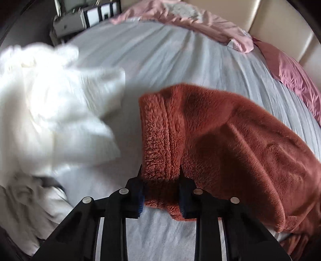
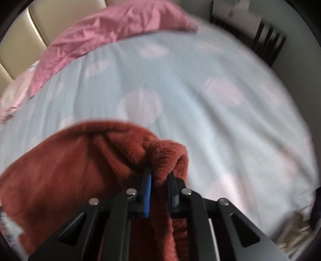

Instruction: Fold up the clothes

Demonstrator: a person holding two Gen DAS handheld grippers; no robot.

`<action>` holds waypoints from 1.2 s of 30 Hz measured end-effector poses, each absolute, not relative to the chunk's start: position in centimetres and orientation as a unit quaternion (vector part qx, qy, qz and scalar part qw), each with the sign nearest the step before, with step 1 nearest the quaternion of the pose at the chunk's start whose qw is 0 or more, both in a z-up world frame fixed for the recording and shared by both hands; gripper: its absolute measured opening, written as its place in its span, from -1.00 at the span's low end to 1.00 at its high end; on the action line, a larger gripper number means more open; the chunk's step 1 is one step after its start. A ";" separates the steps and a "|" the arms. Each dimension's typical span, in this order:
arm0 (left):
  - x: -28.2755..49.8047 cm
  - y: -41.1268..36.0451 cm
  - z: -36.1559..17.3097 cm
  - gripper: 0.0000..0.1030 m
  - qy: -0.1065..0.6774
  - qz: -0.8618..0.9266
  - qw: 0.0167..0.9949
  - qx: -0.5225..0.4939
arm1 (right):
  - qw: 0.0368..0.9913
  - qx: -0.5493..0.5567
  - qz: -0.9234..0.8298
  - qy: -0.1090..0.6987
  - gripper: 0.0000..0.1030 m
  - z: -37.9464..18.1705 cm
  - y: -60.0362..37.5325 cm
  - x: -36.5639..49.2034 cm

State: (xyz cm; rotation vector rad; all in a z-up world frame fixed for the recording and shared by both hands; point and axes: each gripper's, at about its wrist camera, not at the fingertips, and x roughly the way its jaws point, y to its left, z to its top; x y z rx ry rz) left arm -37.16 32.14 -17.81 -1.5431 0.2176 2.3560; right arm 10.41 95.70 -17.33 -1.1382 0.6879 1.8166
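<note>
A rust-red fleece garment (image 1: 230, 130) lies on the pale bed sheet (image 1: 160, 60), its ribbed band toward me in the left wrist view. My left gripper (image 1: 160, 172) is shut on that band, which fills the gap between the blue pads. In the right wrist view the same fleece garment (image 2: 70, 170) bunches up to the left and under the fingers. My right gripper (image 2: 160, 174) is shut on a gathered fold of it, lifted a little off the patterned sheet (image 2: 200, 100).
A blurred pile of white clothes (image 1: 50, 110) lies left of the fleece. Pink bedding (image 1: 190, 16) (image 2: 110, 26) is heaped at the far end against a cream padded headboard (image 1: 280, 20). Dark furniture (image 2: 268, 40) stands beyond the bed's right edge.
</note>
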 end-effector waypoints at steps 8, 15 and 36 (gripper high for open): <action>-39.0 30.7 -16.2 -0.48 0.095 0.824 0.134 -0.542 | 0.454 -0.452 0.723 0.258 -0.80 -16.9 99.2 9.2; -37.5 31.1 -17.9 0.01 0.130 0.814 0.122 -0.553 | 0.446 -0.470 0.706 0.285 -0.61 -19.4 99.2 9.6; -13.7 33.7 -11.5 0.42 0.102 0.716 0.372 -0.582 | 0.365 -0.412 0.760 0.345 -0.51 -8.4 81.3 21.1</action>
